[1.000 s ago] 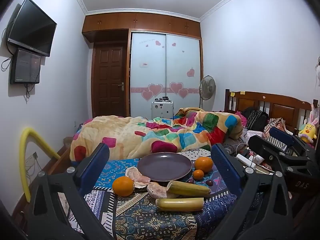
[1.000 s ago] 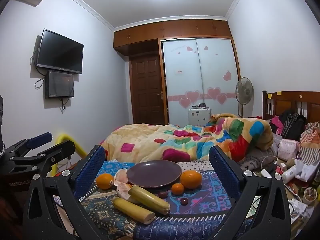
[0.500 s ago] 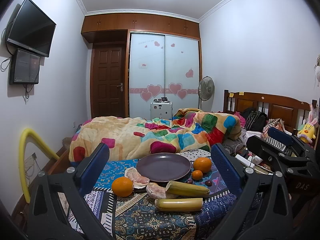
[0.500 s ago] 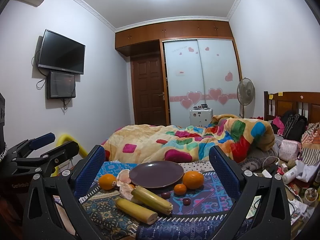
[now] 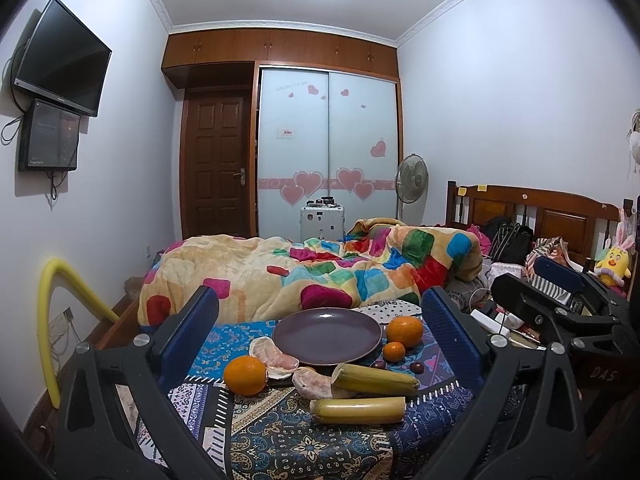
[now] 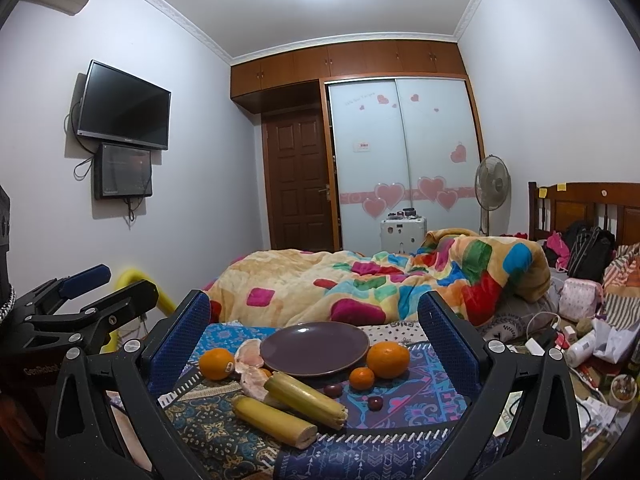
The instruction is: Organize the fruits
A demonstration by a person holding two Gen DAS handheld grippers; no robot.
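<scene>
The purple plate (image 5: 326,336) sat bare toward the far edge of the patterned cloth (image 5: 280,436), the fruit ringed round it. Two cut yellow-green stalk pieces lay on the near side: in the left wrist view the nearer one (image 5: 358,411) ran almost parallel to the cloth's near edge, and the other (image 5: 376,379) lay just behind it, slightly angled, cut ends toward the left. A large orange (image 5: 405,331) sat by the plate's right rim with a small orange (image 5: 394,351) just in front and two dark round fruits (image 5: 416,367) nearer still. Another orange (image 5: 245,375), bearing a small sticker too small to read, sat off the left rim beside peeled pomelo segments (image 5: 272,356).

The left gripper (image 5: 320,328) hung spread wide and empty, short of the cloth's near edge, its blue pads (image 5: 188,334) framing the whole spread. The right gripper (image 6: 314,334) was likewise agape and empty, framing the fruit. Its body showed "DAS"; the left gripper's body showed a partly readable "GenRobot".
</scene>
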